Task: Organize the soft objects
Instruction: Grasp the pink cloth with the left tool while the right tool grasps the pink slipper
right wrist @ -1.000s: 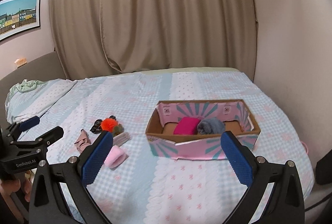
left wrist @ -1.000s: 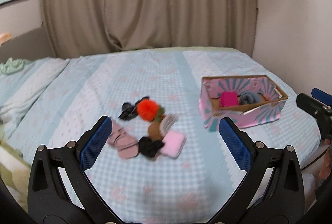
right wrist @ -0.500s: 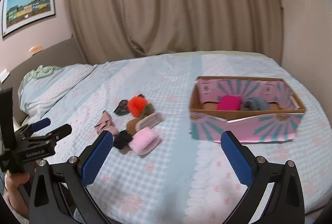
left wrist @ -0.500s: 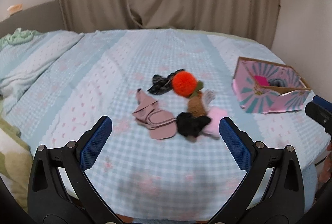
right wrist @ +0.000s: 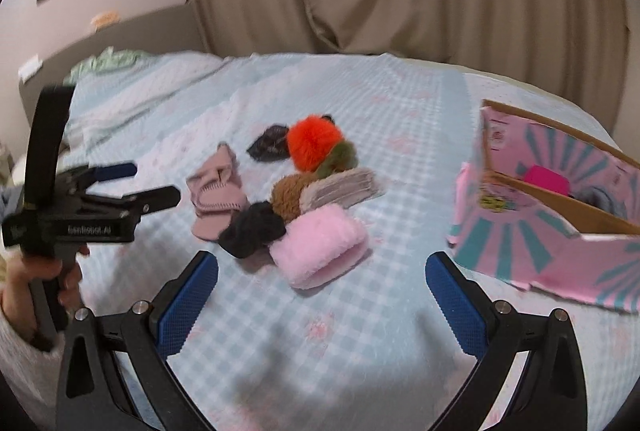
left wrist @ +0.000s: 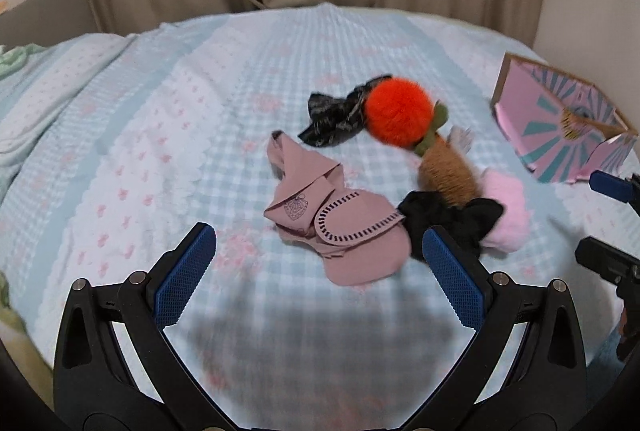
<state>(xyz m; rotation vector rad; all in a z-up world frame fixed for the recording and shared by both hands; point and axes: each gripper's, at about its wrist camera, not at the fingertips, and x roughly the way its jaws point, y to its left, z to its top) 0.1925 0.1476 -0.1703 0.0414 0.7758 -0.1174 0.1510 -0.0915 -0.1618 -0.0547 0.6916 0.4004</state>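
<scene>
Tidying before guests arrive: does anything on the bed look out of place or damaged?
Yes. A loose heap of soft items, including a fluffy orange pompom and a pink fleece roll, lies on the checked bedspread beside the pink cardboard box, whose front wall sags outward.

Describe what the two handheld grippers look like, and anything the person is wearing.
Both the left gripper and right gripper have black angular frames, silver bolts and blue textured finger pads. The left one carries white lettering, too blurred to read. A light knit sleeve covers the wrist.
</scene>
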